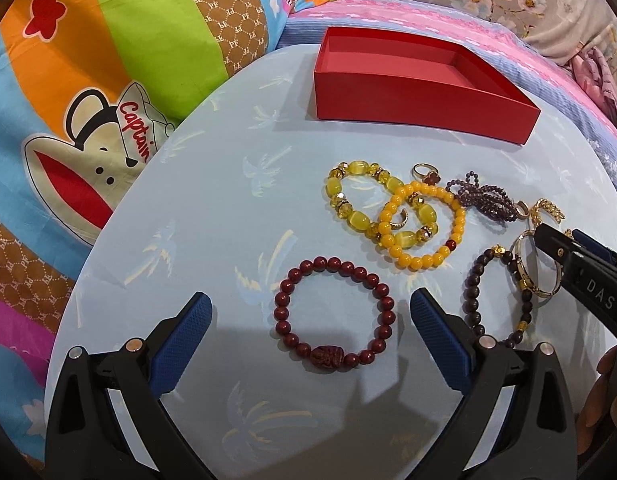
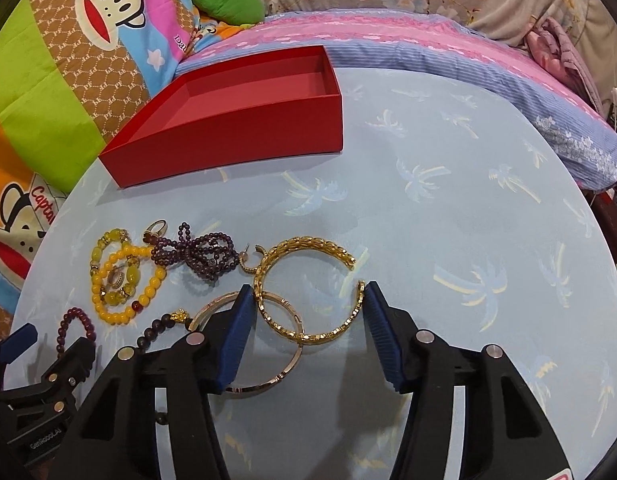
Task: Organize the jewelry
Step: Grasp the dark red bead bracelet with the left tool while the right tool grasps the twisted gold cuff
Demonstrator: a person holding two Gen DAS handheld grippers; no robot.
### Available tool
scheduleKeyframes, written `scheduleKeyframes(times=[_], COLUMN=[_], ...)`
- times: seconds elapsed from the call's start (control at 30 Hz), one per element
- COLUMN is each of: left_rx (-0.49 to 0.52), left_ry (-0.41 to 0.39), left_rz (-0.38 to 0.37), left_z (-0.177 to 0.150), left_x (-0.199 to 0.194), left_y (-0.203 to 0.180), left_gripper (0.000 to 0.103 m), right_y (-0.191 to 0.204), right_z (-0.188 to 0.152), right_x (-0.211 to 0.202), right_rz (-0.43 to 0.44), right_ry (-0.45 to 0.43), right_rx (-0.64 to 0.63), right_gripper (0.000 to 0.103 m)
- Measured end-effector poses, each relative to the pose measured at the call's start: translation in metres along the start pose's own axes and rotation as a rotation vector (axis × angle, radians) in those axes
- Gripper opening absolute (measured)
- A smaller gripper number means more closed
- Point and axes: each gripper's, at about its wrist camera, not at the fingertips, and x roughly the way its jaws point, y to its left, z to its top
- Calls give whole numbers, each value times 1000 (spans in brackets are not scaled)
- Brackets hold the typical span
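Right gripper [image 2: 308, 300]: jaws apart, straddling the gold cuff bangle [image 2: 308, 292] on the table.
Left gripper [image 1: 310, 312]: jaws apart around the dark red bead bracelet [image 1: 335, 314].
Red box [image 2: 244, 128]: empty, well beyond.
Risk: closing may also snag the thin rose-gold bangle [image 2: 268, 376], which seems to overlap the cuff.

Matt red paper box [image 2: 244, 128]; glossy gold metal bangle [image 2: 308, 292].
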Motion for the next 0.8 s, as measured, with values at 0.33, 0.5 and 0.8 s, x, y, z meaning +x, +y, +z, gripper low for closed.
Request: scheduleKeyframes(times=[0.33,0.5,0.8], left_rx=[23,47,-38], left_ry=[-18,-24,22], left_rz=[-7,-17,-11], left_z=[-2,-5,-6], left_x=[-10,-14,-4], left_y=[-5,-12,11], left_gripper=[95,95,95], right_y=[-4,-13,-12], right_z=[-7,-16,-28], right_x=[-25,-34,-45], right_rz=[8,9,25], right_ry=[-37,-29,-26], right_rx=[0,17,6], right_gripper=[54,54,54])
